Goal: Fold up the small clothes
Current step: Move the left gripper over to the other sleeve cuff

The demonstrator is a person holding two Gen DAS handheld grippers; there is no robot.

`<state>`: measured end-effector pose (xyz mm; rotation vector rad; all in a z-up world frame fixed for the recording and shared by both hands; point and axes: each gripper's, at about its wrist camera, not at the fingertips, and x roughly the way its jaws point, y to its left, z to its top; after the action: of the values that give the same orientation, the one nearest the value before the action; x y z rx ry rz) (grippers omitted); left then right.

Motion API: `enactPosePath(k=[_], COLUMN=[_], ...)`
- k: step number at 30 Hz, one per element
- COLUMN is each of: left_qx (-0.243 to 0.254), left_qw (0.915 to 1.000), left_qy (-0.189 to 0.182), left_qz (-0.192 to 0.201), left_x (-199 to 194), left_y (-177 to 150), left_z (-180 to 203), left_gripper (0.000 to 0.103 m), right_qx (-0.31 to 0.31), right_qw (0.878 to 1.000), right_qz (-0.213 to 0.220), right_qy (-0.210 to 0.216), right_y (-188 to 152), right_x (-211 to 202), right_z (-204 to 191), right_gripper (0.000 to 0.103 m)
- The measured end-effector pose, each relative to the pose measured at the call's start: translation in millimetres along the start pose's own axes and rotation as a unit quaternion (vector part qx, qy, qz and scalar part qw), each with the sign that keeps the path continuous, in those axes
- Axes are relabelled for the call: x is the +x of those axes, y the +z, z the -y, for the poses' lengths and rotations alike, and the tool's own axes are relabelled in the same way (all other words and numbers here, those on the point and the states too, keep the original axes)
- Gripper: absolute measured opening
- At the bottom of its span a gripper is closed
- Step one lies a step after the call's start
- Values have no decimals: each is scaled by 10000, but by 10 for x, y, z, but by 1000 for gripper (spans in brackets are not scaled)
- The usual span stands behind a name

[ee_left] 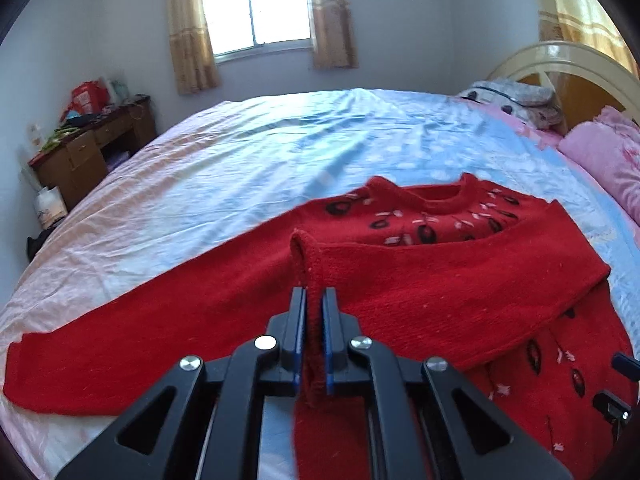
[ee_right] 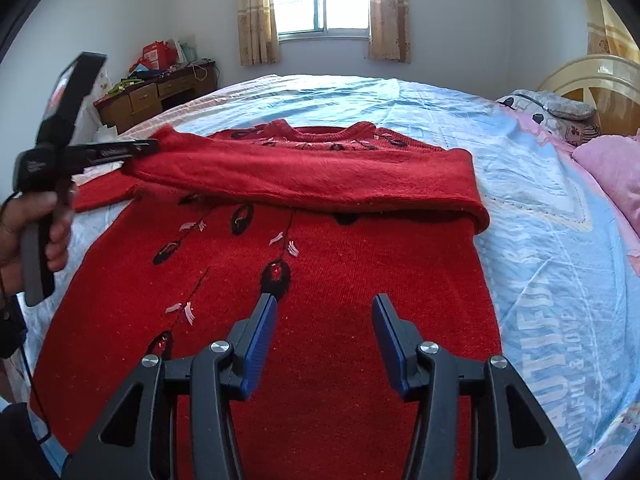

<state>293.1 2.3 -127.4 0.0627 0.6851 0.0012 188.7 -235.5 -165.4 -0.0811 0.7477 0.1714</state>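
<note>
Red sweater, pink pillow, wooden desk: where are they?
red sweater (ee_right: 320,320), right wrist view, on its front panel.
pink pillow (ee_left: 604,156), left wrist view, on its top.
wooden desk (ee_right: 152,98), right wrist view, on its drawers.

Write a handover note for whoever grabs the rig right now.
Left gripper: shut on the cuff of the red sweater's sleeve, which lies folded across the chest.
Right gripper: jaws open, empty, over the sweater's lower body.
Red sweater: face up on the bed, collar toward the window.
Done: one sleeve folded in.
Left: release the cuff, fold the other sleeve, then the body.
</note>
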Motion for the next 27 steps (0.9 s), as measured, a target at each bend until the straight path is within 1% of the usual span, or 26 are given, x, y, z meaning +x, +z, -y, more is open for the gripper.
enactPosePath(k=[2,3,4,6,8,10,11,13,14,15,17,19,20,22,23,25,26,27], left_qx=[17,-4,-40,-105,-175,-224,-248,-211,-189,-171,-110,-46,-13,-20,-84,-274,-403,-488], left_qw=[9999,9997,9996,9990,9988,9990,9990,9989,9987,9988,9988,9987,9986,9985,9987,9986,9982,9977], left_qy=[137,191,181,163,150,168,204,181,187,192,248,302,344,380,345,312,357,390], left_qz=[-56,-125,-213,-398,-424,-337,-302,-370,-424,-416,-413,-412,-412,-393,-356,-321,-277,-254], left_x=[41,88,137,260,281,227,209,254,283,284,274,281,281,271,243,189,150,127], left_y=[-49,-86,-141,-219,-262,-235,-233,-250,-261,-262,-268,-280,-281,-278,-283,-302,-325,-342], left_z=[-58,-97,-126,-136,-149,-147,-148,-130,-120,-115,-92,-79,-64,-72,-99,-192,-257,-300], left_gripper=[9,9,9,9,9,9,9,9,9,10,11,11,11,15,20,34,48,56], right_qx=[-22,-32,-71,-109,-84,-36,26,134,216,331,483,648,753,895,912,897,884,846], right_qw=[9999,9999,9999,9998,9998,9999,10000,9997,9993,9990,9986,9979,9969,9923,9930,9944,9947,9956], right_qz=[-133,-132,-75,-73,-118,-135,-7,205,273,287,205,-64,-206,-841,-732,-537,-499,-401], right_qy=[-33,-52,-84,-123,-105,18,53,67,118,133,91,67,-28,-149,-137,-180,-159,-80], right_y=[-27,-44,-50,-54,-40,23,120,318,432,579,755,887,901,850,815,795,794,796], right_x=[69,77,71,70,66,25,-22,-73,-69,-21,125,403,539,862,858,730,683,628], right_z=[2,-6,-19,-36,-29,-12,22,103,159,241,358,531,619,751,772,717,677,632], right_gripper=[54,55,58,58,58,58,58,59,63,64,65,65,65,65,65,65,65,65])
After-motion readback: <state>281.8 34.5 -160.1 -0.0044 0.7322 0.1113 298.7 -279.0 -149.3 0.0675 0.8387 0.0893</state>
